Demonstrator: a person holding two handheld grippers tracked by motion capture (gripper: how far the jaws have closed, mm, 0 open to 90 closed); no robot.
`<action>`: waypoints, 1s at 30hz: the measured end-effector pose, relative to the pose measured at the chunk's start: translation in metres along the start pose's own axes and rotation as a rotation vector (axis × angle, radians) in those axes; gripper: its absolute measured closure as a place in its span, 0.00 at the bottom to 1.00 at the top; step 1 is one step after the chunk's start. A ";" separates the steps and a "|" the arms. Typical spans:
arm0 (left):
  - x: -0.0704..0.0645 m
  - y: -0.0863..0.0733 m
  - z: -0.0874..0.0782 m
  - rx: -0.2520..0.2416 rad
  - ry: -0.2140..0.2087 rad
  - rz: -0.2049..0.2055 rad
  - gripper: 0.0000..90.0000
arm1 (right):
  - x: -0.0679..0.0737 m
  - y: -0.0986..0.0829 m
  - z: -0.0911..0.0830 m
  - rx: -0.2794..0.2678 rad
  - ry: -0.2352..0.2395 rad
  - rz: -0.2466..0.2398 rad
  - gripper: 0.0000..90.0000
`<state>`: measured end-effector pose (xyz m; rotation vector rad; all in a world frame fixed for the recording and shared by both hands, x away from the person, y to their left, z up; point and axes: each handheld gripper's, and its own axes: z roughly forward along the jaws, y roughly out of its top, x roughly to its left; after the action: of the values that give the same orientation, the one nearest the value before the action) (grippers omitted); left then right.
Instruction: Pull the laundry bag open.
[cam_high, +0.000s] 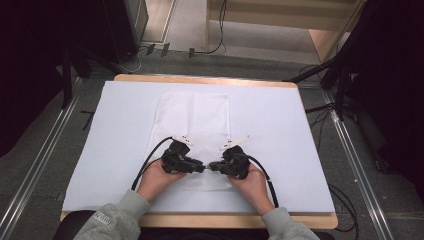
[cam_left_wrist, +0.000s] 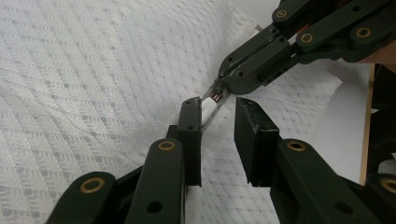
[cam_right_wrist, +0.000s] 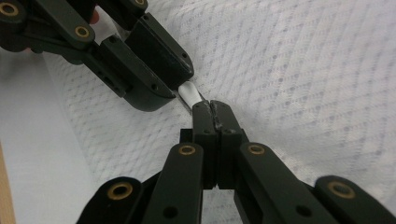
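Note:
A white mesh bag (cam_high: 195, 115) lies flat on the sheet-covered table (cam_high: 280, 150). At its near edge both grippers meet tip to tip. My right gripper (cam_right_wrist: 212, 106) is shut on a small white tab (cam_right_wrist: 189, 92) with a metal piece at the bag's edge. In the left gripper view the tab (cam_left_wrist: 208, 108) rests against my left gripper's (cam_left_wrist: 218, 102) left jaw, and its jaws stand apart, open around the tab. The right gripper (cam_left_wrist: 224, 84) reaches in from the upper right there. In the high view the left gripper (cam_high: 199, 167) and right gripper (cam_high: 213, 166) are held low over the mesh (cam_left_wrist: 93, 70).
The pale sheet covers most of the wooden table, whose edge (cam_high: 240, 220) shows at the front. Black cables (cam_high: 147, 160) trail from both grippers over the sheet. Dark stands and floor rails (cam_high: 350, 150) flank the table.

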<state>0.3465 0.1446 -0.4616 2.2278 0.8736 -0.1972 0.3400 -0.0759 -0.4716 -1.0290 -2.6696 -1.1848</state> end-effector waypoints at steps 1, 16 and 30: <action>0.000 0.000 0.000 -0.004 0.000 -0.006 0.81 | 0.000 0.000 -0.001 0.001 -0.004 -0.005 1.00; -0.005 0.007 0.005 0.010 0.005 0.027 0.85 | -0.006 -0.003 -0.007 -0.005 -0.023 -0.002 1.00; 0.000 0.007 0.006 0.011 0.009 0.017 0.78 | -0.006 -0.004 -0.006 -0.018 -0.030 -0.007 1.00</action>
<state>0.3516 0.1366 -0.4621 2.2467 0.8603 -0.1843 0.3411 -0.0854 -0.4722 -1.0490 -2.6930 -1.2060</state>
